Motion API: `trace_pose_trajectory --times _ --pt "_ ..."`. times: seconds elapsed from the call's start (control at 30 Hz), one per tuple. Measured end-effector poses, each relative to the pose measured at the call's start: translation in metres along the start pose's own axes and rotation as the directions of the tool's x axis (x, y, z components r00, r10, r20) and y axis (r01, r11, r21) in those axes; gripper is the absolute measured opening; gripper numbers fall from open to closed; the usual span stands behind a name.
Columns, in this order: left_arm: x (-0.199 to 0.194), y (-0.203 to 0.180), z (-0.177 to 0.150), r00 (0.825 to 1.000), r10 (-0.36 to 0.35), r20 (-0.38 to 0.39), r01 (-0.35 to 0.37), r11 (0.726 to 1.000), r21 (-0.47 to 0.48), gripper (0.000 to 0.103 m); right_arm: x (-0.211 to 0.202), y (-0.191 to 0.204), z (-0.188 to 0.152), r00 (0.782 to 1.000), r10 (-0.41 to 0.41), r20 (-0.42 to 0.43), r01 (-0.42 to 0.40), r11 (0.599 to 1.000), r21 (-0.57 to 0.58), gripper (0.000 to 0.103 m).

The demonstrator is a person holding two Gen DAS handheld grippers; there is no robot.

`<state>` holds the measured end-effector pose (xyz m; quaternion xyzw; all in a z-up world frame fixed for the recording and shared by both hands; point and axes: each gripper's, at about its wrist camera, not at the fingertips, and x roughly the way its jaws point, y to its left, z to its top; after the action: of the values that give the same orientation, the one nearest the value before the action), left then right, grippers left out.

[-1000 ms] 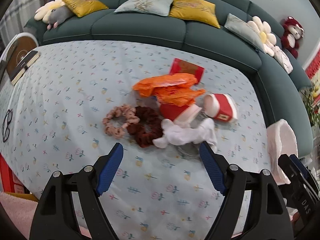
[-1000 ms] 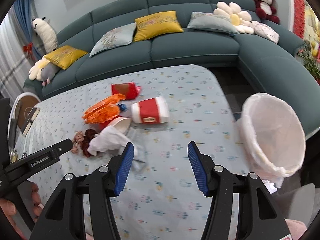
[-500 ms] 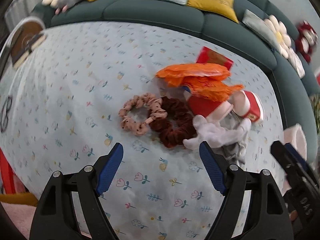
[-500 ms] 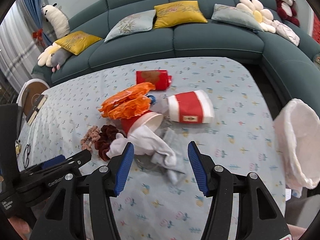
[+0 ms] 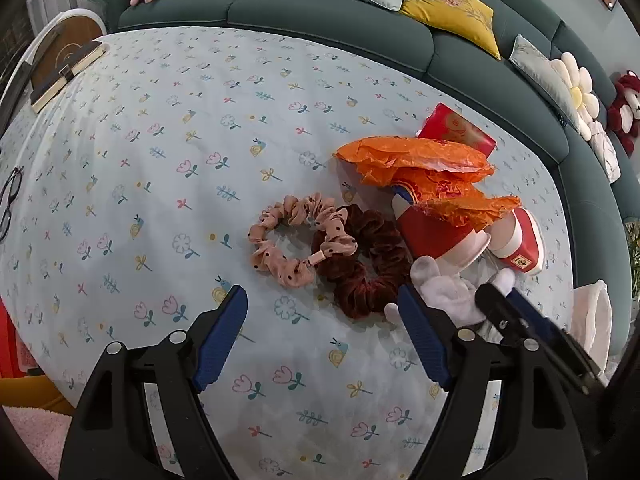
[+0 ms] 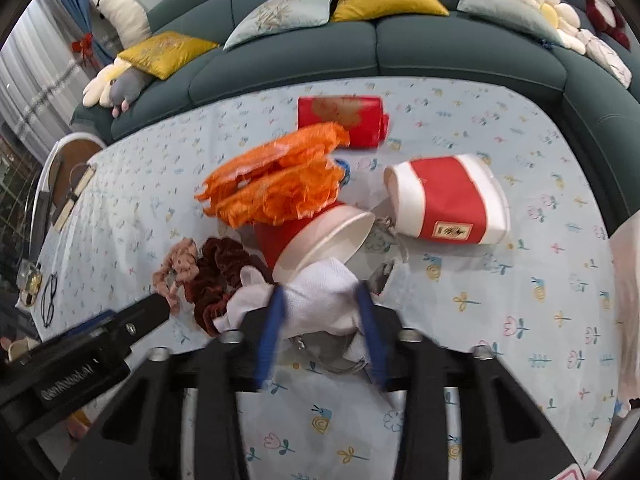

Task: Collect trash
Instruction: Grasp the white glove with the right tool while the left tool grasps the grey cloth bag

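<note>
Right gripper [image 6: 320, 312] jaws just closing, pinching white tissue wad [image 6: 320, 292] between pads: soft, light, compressible; grip bulk centre. Left gripper [image 5: 320, 340] jaws spread, empty.

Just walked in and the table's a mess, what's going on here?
A person with a gripper in each hand is clearing trash from the flower-print tablecloth. The right gripper has just been closing around the crumpled white tissue, which lies between its jaws. The left gripper hovers open near the dark red velvet scrunchie, holding nothing.
</note>
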<state>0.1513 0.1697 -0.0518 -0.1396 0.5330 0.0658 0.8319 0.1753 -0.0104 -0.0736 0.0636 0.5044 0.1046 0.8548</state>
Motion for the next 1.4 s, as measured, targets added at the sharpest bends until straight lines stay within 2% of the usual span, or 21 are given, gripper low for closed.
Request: trace_pose_trajectory --times 0.03,0.13,0.3,0.47,0.73,0.9,1.13,1.2,1.27,1.33,1.4 --pt "0.000 -0.001 0.000 1.000 -0.001 0.001 0.001 1.000 0.000 0.073 0.000 0.000 -0.002 1.000 0.007 -0.003 -0.007 1.000 -0.006 0.013" --pt "0.000 -0.004 0.000 1.000 -0.016 0.004 0.016 1.000 -0.006 0.074 -0.011 -0.004 -0.005 1.000 0.016 0.027 -0.016 1.000 -0.010 0.009" --pt "-0.004 -0.022 -0.008 0.998 -0.056 -0.002 0.056 0.998 0.035 0.074 -0.049 -0.023 0.000 0.994 0.018 0.109 -0.020 1.000 0.014 0.009" --pt "-0.011 -0.045 -0.023 0.993 -0.115 -0.019 0.116 0.990 0.079 0.074 -0.096 -0.061 0.009 0.979 -0.013 0.204 -0.005 0.996 0.089 0.009" --pt "-0.011 -0.107 -0.051 0.977 -0.201 -0.076 0.212 0.958 0.193 0.075 -0.142 -0.132 -0.005 0.962 -0.098 0.256 0.042 0.975 0.216 0.009" --pt "0.010 -0.140 -0.062 0.975 -0.190 -0.115 0.213 0.948 0.238 0.075 -0.151 -0.166 -0.021 0.961 -0.136 0.242 0.069 0.962 0.265 0.009" --pt "0.045 -0.156 -0.063 0.978 -0.142 -0.153 0.174 0.960 0.221 0.075 -0.152 -0.198 -0.039 0.962 -0.164 0.217 0.093 0.948 0.306 0.009" --pt "0.052 -0.158 -0.062 0.977 -0.135 -0.163 0.169 0.962 0.216 0.072 -0.151 -0.204 -0.042 0.963 -0.163 0.214 0.089 0.944 0.317 0.009" --pt "0.059 -0.161 -0.064 0.977 -0.121 -0.176 0.161 0.958 0.237 0.059 -0.149 -0.208 -0.044 0.964 -0.162 0.211 0.086 0.941 0.327 0.009" --pt "0.062 -0.163 -0.065 0.980 -0.104 -0.172 0.146 0.956 0.255 0.057 -0.146 -0.210 -0.046 0.966 -0.159 0.206 0.084 0.939 0.334 0.009" --pt "0.060 -0.167 -0.068 0.983 -0.092 -0.158 0.135 0.949 0.285 0.045 -0.143 -0.212 -0.049 0.967 -0.155 0.201 0.080 0.938 0.338 0.009"
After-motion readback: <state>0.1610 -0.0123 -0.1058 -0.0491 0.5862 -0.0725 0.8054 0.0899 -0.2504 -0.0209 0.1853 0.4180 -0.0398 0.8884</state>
